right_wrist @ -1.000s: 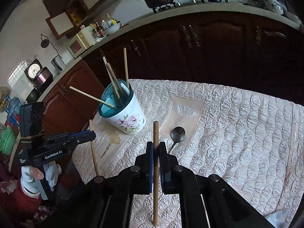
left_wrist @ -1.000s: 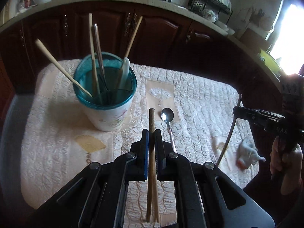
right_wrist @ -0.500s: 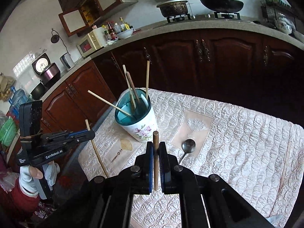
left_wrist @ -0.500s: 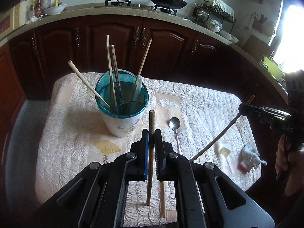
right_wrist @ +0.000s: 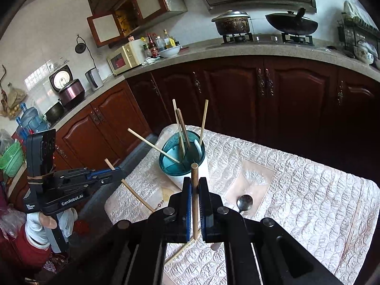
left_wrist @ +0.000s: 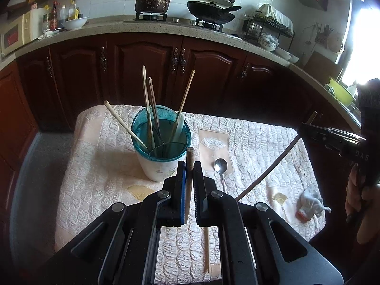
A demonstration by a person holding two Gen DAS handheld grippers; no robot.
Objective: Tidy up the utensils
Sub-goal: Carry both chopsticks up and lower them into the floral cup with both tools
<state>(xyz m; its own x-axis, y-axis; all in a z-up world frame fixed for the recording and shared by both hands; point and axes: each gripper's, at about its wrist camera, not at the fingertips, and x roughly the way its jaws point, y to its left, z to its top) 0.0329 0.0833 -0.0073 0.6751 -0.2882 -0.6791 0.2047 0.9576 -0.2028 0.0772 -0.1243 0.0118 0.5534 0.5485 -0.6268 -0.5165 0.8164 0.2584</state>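
My left gripper (left_wrist: 189, 167) is shut on a wooden chopstick (left_wrist: 190, 154), held above the quilted table cover (left_wrist: 99, 178) just in front of the teal-rimmed floral cup (left_wrist: 161, 163). The cup holds several chopsticks and a white utensil. My right gripper (right_wrist: 194, 182) is shut on another chopstick (right_wrist: 194, 169), also lifted, with the cup (right_wrist: 182, 159) right behind it. A metal spoon (left_wrist: 220, 166) lies on the cover right of the cup. In the left wrist view the right gripper (left_wrist: 306, 128) appears at the right edge with its chopstick (left_wrist: 268, 168) slanting down.
A loose chopstick (left_wrist: 207, 249) lies on the cover near the front edge, and another (right_wrist: 353, 225) near the right side. A small white cloth item (left_wrist: 311, 201) sits at the right corner. Dark wooden cabinets (left_wrist: 147, 71) and a counter with stove run behind the table.
Both grippers have risen with their chopsticks, whose lower ends have come off the cover. The cup and spoon have stayed in place.
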